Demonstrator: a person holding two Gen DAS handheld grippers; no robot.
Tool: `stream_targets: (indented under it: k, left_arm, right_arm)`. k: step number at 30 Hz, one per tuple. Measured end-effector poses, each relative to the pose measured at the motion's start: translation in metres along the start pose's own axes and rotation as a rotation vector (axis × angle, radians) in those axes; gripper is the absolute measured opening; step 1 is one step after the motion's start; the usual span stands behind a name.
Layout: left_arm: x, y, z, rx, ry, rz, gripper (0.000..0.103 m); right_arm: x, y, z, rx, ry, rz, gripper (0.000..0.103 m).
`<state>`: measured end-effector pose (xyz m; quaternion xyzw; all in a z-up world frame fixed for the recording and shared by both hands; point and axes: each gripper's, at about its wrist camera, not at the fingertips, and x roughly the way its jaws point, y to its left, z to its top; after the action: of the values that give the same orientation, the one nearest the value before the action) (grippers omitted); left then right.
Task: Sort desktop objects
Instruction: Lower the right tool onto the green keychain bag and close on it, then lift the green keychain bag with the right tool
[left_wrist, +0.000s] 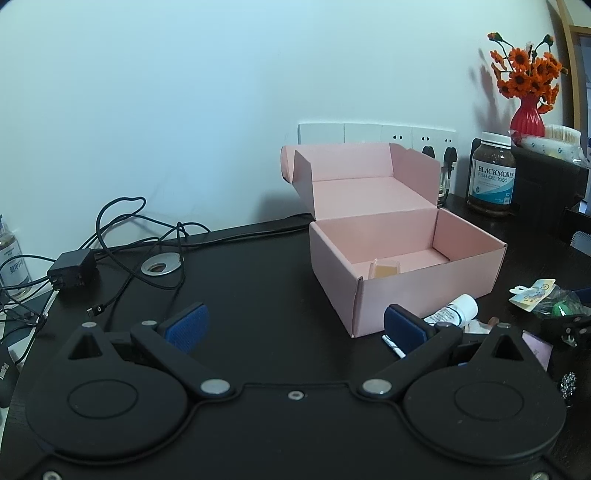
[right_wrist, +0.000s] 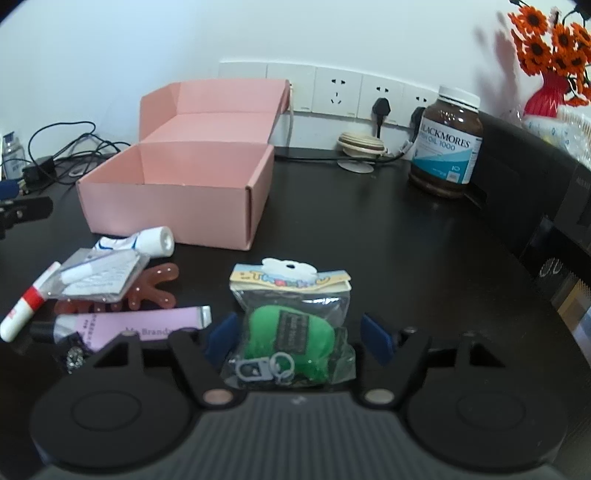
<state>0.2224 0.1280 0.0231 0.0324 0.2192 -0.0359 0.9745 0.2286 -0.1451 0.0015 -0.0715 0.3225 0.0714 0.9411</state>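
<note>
From the left wrist, the left gripper (left_wrist: 293, 328) is wide open and holds nothing. It hovers over the black desk (left_wrist: 258, 280), just in front of the pink box (left_wrist: 406, 273). The box is open, with a small yellowish thing (left_wrist: 384, 269) inside. A white tube (left_wrist: 452, 310) lies just beside the box front. If this claw drops, it could bump the box or roll the tube.

From the right wrist, the right gripper (right_wrist: 295, 336) is about half open. The green toy bag (right_wrist: 291, 325) sits between its blue pads (right_wrist: 221, 332), in front of the pink box and well apart from it. I cannot tell if the pads touch the bag yet. The plastic looks slippery, so the bag might slide out. It could also knock the purple tube (right_wrist: 129, 326) beside it.
</note>
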Motion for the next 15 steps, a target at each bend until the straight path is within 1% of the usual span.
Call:
stream_targets:
  k: [5, 6, 8, 9, 15]
  left_arm:
    - [0.0017, 0.0012, -0.0002, -0.004, 0.007, -0.006, 0.103]
    - [0.0019, 0.0012, -0.0002, -0.003, 0.008, -0.007, 0.103]
    - [0.0024, 0.0015, -0.0003, -0.003, 0.012, -0.009, 0.103]
    - [0.0027, 0.0018, -0.0004, -0.005, 0.014, -0.010, 0.103]
    - [0.0041, 0.0039, -0.0008, -0.016, 0.021, -0.013, 0.103]
  right_arm:
    - [-0.0001, -0.0009, -0.0004, 0.006, -0.002, 0.001, 0.063]
    - [-0.0001, -0.0018, -0.0005, 0.011, -0.003, 0.001, 0.059]
    - [0.0000, -0.0038, -0.0007, 0.021, -0.003, 0.003, 0.057]
    - [0.0000, -0.0046, -0.0010, 0.024, -0.005, 0.001, 0.053]
    - [-0.0007, -0.0080, -0.0032, 0.052, -0.017, 0.003, 0.048]
